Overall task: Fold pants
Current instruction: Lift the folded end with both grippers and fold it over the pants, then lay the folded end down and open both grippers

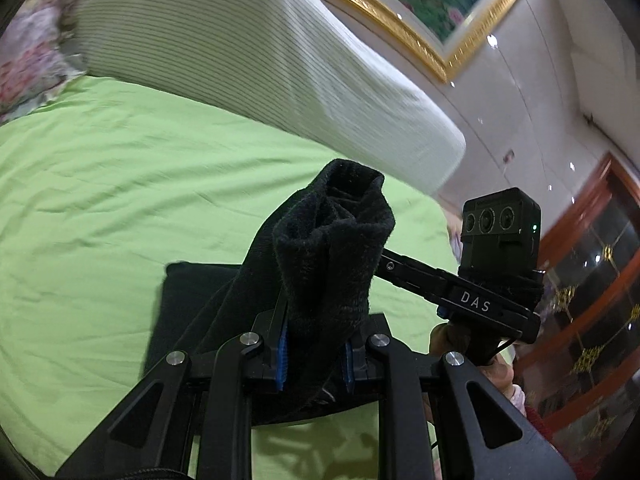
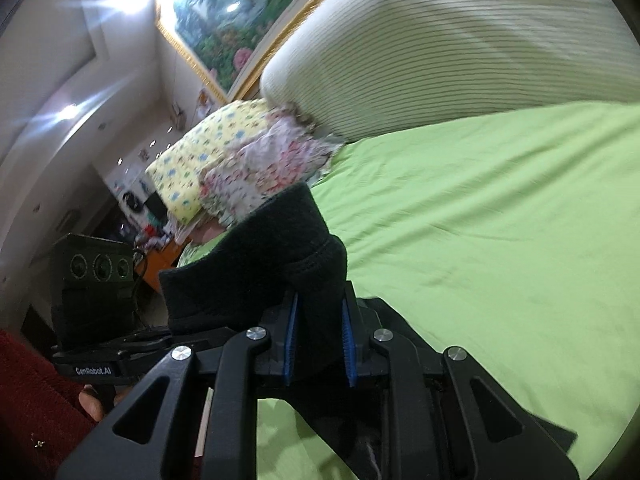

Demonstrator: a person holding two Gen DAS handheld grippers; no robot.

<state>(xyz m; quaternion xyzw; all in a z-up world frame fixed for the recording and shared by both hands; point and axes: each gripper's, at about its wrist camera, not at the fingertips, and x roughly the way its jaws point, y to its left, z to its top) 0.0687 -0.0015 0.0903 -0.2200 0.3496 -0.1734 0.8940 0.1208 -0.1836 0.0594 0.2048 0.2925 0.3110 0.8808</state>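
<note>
The pants are black fleece. In the left wrist view a bunched end of the pants [image 1: 332, 240] stands up between the blue pads of my left gripper [image 1: 316, 360], which is shut on it; more black cloth lies on the green bed sheet [image 1: 120, 200] below. In the right wrist view my right gripper [image 2: 320, 344] is shut on another bunched part of the pants [image 2: 272, 264], held above the sheet [image 2: 500, 240]. Each view shows the other gripper beside it: the right one [image 1: 496, 280], the left one [image 2: 96, 292].
A large cream ribbed pillow [image 1: 248, 52] [image 2: 460, 40] lies at the head of the bed. Floral bedding [image 2: 248, 160] is piled beside it. A gold-framed painting [image 1: 432, 4] hangs on the wall. A dark wooden cabinet [image 1: 592, 320] stands off the bed's side.
</note>
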